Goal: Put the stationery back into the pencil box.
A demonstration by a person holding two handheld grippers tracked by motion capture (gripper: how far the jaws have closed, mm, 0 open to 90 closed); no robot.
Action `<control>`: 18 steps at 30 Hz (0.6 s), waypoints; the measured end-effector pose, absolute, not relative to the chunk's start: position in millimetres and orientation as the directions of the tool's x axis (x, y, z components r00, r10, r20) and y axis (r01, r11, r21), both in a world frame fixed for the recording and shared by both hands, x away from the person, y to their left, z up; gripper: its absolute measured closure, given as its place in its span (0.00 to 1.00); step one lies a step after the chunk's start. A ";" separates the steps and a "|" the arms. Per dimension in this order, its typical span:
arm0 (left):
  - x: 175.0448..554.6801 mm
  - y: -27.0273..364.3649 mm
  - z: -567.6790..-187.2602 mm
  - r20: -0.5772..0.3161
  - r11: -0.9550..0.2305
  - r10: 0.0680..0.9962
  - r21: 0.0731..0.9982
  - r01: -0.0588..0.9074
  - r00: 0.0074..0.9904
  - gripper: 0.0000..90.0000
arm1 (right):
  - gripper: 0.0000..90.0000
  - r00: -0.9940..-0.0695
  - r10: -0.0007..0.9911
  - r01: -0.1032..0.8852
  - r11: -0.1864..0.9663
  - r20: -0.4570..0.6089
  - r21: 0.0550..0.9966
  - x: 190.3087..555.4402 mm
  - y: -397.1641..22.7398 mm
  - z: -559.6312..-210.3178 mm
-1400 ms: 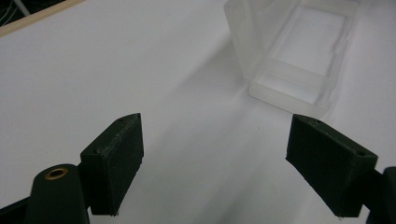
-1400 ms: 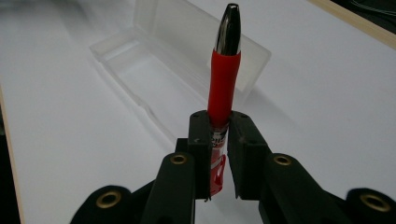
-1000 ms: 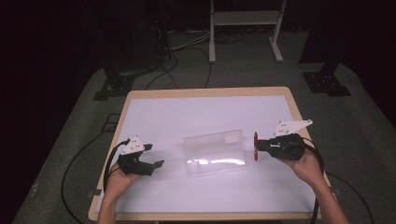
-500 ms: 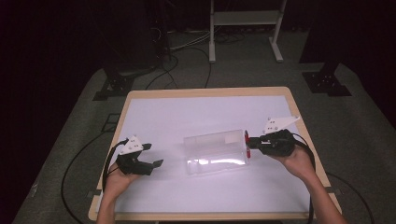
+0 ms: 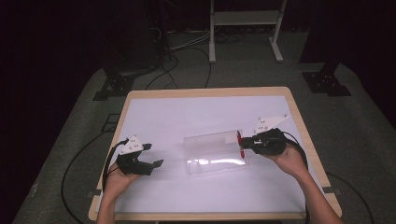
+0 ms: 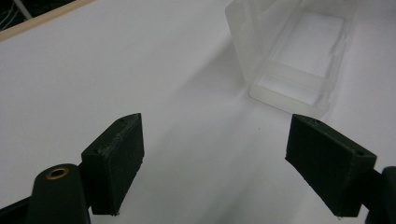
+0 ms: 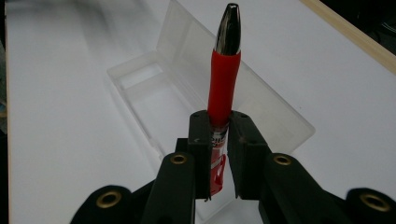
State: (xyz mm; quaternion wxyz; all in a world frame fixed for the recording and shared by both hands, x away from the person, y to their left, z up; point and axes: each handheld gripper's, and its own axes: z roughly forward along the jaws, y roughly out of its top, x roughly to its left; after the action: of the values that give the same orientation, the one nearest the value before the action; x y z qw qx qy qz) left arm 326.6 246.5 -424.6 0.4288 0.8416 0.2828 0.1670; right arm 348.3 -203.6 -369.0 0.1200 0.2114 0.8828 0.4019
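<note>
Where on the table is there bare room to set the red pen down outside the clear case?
Bare patches: the far half of the table behind the clear case, and the near strip between the case and the front edge. It is crowded at the case's right end, where the right gripper holds the red pen.

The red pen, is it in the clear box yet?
Not yet. The clear box already lies open on the table. The right gripper has its fingers clamped on the red pen, just at the box's end. Putting it in and closing the lid remain. The left gripper waits open.
</note>
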 end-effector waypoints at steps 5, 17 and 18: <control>326.7 247.0 -424.7 0.037 -0.473 0.619 0.815 0.335 0.784 0.21 | 0.88 -0.886 0.463 0.281 0.598 -0.037 0.751 351.1 -198.1 -370.8; 326.5 247.5 -424.0 0.035 -0.471 0.617 0.817 0.333 0.786 0.21 | 0.88 -0.899 0.434 0.266 0.643 -0.055 0.719 357.0 -183.4 -380.1; 326.4 247.4 -424.1 0.037 -0.472 0.617 0.817 0.332 0.786 0.21 | 0.88 -0.897 0.438 0.272 0.644 -0.054 0.715 357.3 -182.5 -381.0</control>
State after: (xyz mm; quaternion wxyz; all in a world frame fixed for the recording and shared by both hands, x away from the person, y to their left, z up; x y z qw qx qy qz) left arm 326.4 247.4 -424.1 0.4297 0.8416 0.2820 0.1660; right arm 357.3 -182.5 -381.0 0.1115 0.1971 0.8997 0.3731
